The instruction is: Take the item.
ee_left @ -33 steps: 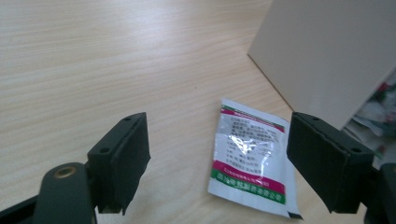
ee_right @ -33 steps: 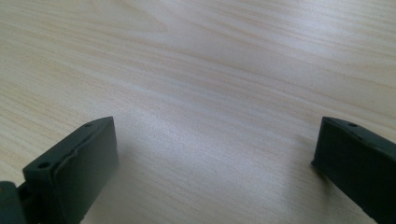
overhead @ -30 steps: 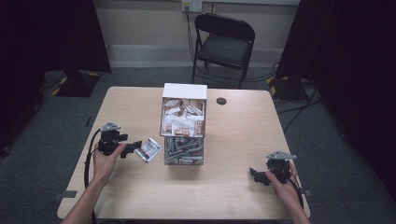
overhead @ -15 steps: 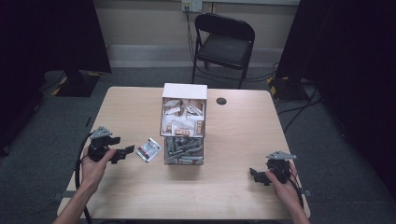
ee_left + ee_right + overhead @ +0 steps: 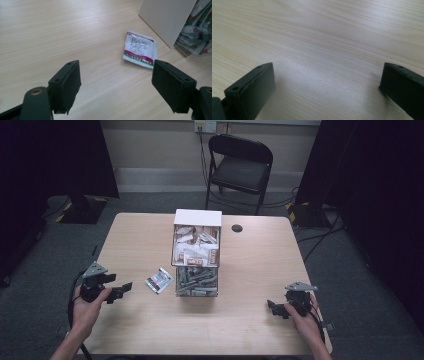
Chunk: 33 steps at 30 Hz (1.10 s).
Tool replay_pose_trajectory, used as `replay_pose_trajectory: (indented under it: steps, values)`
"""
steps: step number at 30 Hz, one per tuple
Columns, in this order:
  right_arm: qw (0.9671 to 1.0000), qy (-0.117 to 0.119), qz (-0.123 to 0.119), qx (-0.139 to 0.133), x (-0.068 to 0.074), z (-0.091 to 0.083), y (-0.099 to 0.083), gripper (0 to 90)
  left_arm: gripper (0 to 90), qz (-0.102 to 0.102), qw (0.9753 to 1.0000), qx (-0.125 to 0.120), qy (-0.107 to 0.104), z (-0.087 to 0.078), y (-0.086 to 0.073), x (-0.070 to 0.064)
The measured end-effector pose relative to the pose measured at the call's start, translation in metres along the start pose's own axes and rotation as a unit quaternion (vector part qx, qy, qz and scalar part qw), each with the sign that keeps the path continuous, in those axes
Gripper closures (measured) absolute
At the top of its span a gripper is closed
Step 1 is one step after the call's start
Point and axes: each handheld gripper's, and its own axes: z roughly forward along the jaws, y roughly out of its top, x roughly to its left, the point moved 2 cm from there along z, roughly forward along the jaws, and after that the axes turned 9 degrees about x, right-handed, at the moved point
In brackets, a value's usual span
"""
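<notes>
White sachet (image 5: 140, 49) print illegible

Overhead light falls evenly on the pale worktop (image 5: 200, 330), while the room around it sinks into near-black at both sides. In the right gripper view the wood ahead of the right claw (image 5: 327, 85) glares white and a soft shadow spreads beside its jaws. In the left gripper view the sachet (image 5: 140, 48) beyond the left claw (image 5: 116, 86) reads sharp; the jaw edges nearest the lens blur
</notes>
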Motion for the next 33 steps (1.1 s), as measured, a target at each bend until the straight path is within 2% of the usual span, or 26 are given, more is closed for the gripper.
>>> replay_pose_trajectory:
  steps: [2, 4, 6, 10, 12, 14, 18, 21, 23, 25, 27, 29, 30, 33]
  values:
    - [1.0000, 0.000, 0.000, 0.000, 0.000, 0.000, 0.000, 0.0, 23.2, -0.003, 0.9999, -0.001, 0.011, -0.003, -0.008, 0.001]
    - [1.0000, 0.000, 0.000, 0.000, 0.000, 0.000, 0.000, 0.0, 23.2, -0.006, 0.9999, -0.003, 0.009, -0.003, -0.011, 0.002]
    - [1.0000, 0.000, 0.000, 0.000, 0.000, 0.000, 0.000, 0.0, 23.2, -0.014, 0.9997, -0.004, 0.021, -0.005, -0.017, 0.003]
    - [1.0000, 0.000, 0.000, 0.000, 0.000, 0.000, 0.000, 0.0, 23.2, -0.022, 0.9994, 0.001, 0.026, -0.005, -0.025, 0.002]
    - [1.0000, 0.000, 0.000, 0.000, 0.000, 0.000, 0.000, 0.0, 23.2, -0.022, 0.9993, 0.008, 0.029, -0.003, -0.031, 0.002]
    - [1.0000, 0.000, -0.001, 0.000, 0.000, 0.000, 0.000, 0.0, 23.2, -0.018, 0.9989, 0.027, 0.035, 0.001, -0.037, 0.002]
    - [1.0000, 0.000, 0.000, 0.000, 0.000, 0.000, 0.000, 0.0, 23.2, -0.021, 0.9977, 0.041, 0.050, 0.009, -0.043, 0.004]
    - [1.0000, 0.000, 0.000, 0.000, 0.000, 0.000, 0.000, 0.0, 23.2, -0.029, 0.9973, 0.051, 0.043, 0.015, -0.049, 0.006]
    - [1.0000, 0.000, 0.000, 0.000, 0.000, 0.000, 0.000, 0.0, 23.1, -0.026, 0.9967, 0.059, 0.050, 0.017, -0.053, 0.006]
    - [1.0000, 0.000, 0.000, 0.000, 0.000, 0.000, 0.000, 0.0, 23.2, -0.025, 0.9967, 0.061, 0.047, 0.019, -0.056, 0.007]
    - [1.0000, 0.000, 0.000, 0.000, 0.000, 0.000, 0.000, 0.0, 22.6, -0.015, 0.9962, 0.060, 0.061, 0.019, -0.058, 0.007]
    - [1.0000, 0.000, 0.000, 0.000, 0.000, 0.000, 0.000, 0.0, 22.4, -0.021, 0.9966, 0.054, 0.059, 0.019, -0.059, 0.008]
    - [1.0000, 0.000, 0.000, 0.000, 0.000, 0.000, 0.000, 0.0, 21.7, -0.006, 0.9962, 0.048, 0.073, 0.021, -0.061, 0.006]
    - [1.0000, 0.000, 0.000, 0.000, 0.000, 0.000, 0.000, 0.0, 17.3, -0.002, 0.9967, 0.045, 0.068, 0.021, -0.063, 0.006]
